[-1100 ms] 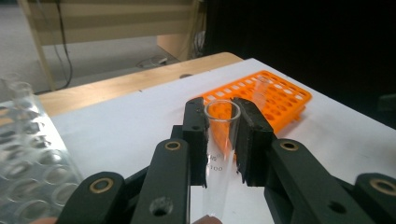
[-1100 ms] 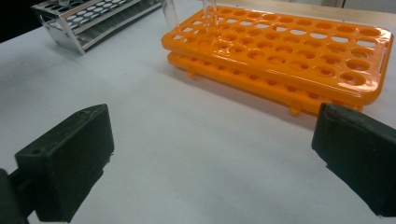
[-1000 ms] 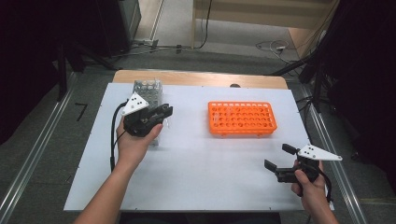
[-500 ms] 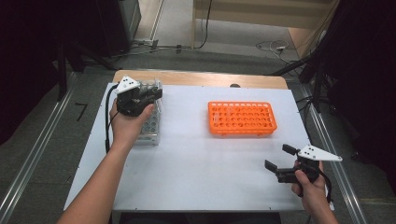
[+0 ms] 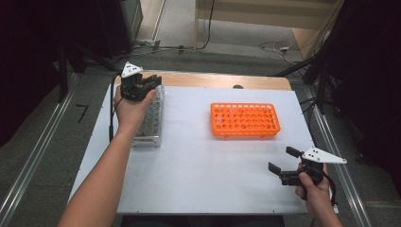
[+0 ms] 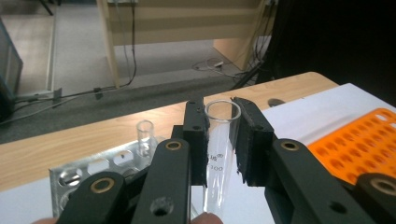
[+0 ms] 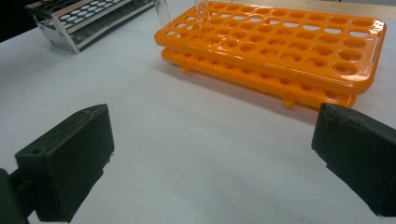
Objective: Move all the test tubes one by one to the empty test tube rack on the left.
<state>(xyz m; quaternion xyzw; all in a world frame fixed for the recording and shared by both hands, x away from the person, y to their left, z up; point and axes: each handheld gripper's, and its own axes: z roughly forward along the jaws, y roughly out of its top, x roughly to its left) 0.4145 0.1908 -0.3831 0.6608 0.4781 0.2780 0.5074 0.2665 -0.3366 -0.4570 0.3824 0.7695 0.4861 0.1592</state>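
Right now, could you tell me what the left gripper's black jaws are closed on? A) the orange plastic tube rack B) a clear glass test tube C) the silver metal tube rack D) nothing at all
B: in the left gripper view, the left gripper clamps a clear glass test tube upright between its jaws, above the silver metal tube rack.

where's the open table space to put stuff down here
The widest bare patch is the white table between the metal rack and the right gripper, in front of the orange rack. A narrower strip runs between the two racks. It is crowded at the far left corner, where the left gripper holds a glass tube.
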